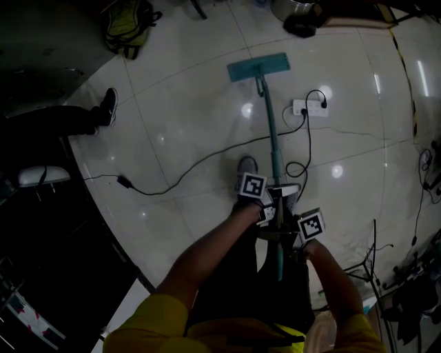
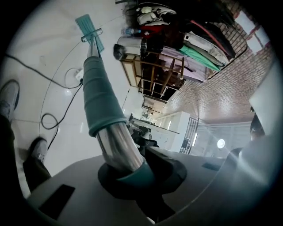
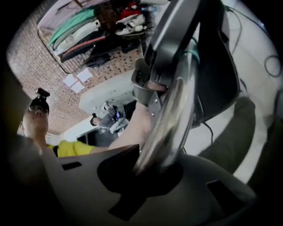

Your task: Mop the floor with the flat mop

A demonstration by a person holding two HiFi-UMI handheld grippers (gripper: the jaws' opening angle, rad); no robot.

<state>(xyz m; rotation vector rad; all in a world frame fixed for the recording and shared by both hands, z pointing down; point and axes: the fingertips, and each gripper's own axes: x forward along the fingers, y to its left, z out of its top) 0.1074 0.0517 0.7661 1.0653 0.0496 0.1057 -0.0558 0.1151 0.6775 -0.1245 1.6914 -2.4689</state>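
Note:
The flat mop has a teal head (image 1: 258, 67) lying flat on the white tiled floor (image 1: 186, 124), far from me. Its handle (image 1: 274, 148) runs back toward my body, teal-sleeved higher up and chrome near the grippers. My left gripper (image 1: 265, 207) is shut on the handle. Just behind it, lower on the pole, my right gripper (image 1: 298, 233) is shut on the same handle. In the left gripper view the jaws (image 2: 128, 175) close round the chrome tube below the teal sleeve (image 2: 101, 95), with the mop head (image 2: 89, 30) far off. The right gripper (image 3: 148, 170) clamps the chrome handle (image 3: 173, 117).
A white power strip (image 1: 309, 107) lies right of the handle, its black cable (image 1: 172, 183) trailing across the tiles under the pole. My shoe (image 1: 247, 165) stands left of the handle. Another person's shoe (image 1: 109, 107), a yellow-green bag (image 1: 127, 24) and a metal pot (image 1: 293, 8) border the floor.

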